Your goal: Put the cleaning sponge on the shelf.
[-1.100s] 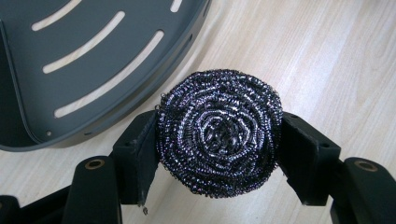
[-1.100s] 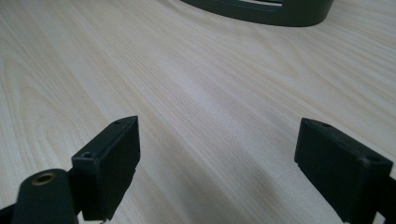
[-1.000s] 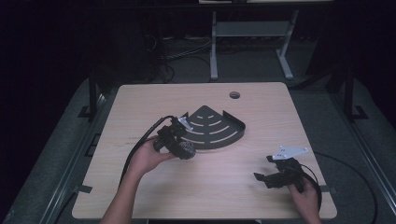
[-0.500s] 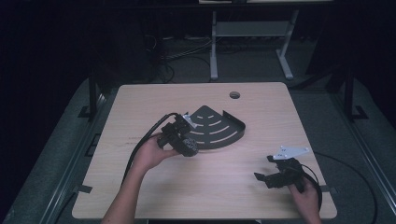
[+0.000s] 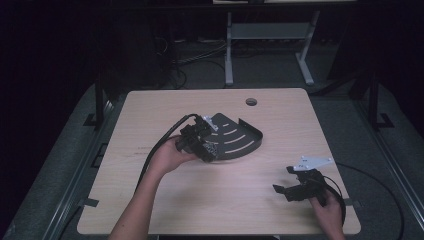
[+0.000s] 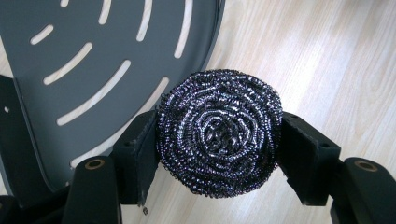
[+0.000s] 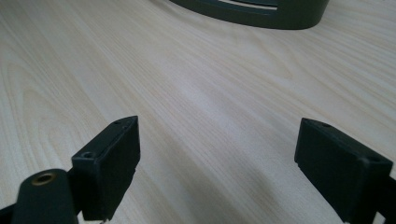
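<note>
A round steel-wool scouring pad (image 6: 219, 133) is clamped between the jaws of my left gripper (image 6: 212, 151), which is shut on it. In the high view that gripper (image 5: 207, 150) hovers at the near-left edge of a dark fan-shaped slotted tray (image 5: 240, 137) in the middle of the table. The tray (image 6: 93, 56) fills the upper left of the left gripper view, just behind the pad. My right gripper (image 5: 285, 186) rests near the table's front right corner, open with bare wood between its jaws (image 7: 217, 163).
The wooden table (image 5: 200, 200) has a round cable hole (image 5: 251, 102) near its far edge. The tray's raised rim (image 7: 261, 16) shows at the top of the right gripper view. Black cables trail from both grippers. A metal stand's legs (image 5: 270, 50) rise behind the table.
My left gripper has carried the scouring pad a little to the right and up, closer to the tray's edge. The right gripper has stayed where it was.
</note>
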A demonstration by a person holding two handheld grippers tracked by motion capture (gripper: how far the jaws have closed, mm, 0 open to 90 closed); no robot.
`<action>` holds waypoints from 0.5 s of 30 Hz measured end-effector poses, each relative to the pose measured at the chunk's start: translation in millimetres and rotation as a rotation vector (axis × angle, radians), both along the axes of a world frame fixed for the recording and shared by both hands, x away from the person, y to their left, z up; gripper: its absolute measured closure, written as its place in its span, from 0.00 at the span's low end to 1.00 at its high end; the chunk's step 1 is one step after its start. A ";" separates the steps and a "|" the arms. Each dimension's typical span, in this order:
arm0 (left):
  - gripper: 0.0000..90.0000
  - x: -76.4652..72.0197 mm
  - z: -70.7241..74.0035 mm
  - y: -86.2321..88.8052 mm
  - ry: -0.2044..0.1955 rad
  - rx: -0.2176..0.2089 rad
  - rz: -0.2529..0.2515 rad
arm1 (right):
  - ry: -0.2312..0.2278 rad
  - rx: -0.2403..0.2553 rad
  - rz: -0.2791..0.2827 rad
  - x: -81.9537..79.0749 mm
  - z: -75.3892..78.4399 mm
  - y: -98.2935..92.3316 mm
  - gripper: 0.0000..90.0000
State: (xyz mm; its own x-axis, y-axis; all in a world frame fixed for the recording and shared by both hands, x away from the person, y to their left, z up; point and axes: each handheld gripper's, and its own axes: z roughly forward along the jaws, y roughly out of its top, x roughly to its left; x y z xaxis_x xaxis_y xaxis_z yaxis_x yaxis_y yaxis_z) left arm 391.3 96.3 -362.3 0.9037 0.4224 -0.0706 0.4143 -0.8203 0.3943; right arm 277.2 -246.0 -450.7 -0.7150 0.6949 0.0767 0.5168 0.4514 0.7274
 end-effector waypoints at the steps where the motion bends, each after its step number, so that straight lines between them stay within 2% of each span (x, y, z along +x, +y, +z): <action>1: 0.38 0.0 0.0 0.0 0.000 0.000 0.000 | 0.000 0.000 0.000 0.0 0.0 0.0 0.15; 15: 0.38 16.5 5.0 -15.4 -0.002 -0.004 -0.004 | 0.000 0.008 -0.007 -0.7 1.1 -1.5 0.15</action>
State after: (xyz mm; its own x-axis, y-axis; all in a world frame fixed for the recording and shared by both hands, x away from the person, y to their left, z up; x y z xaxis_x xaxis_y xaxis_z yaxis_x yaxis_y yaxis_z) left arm 407.8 80.9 -357.3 0.9054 0.4188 -0.0705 0.4104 -0.8203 0.3984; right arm 276.5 -247.5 -449.6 -0.7099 0.6995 0.0823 0.5202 0.4420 0.7308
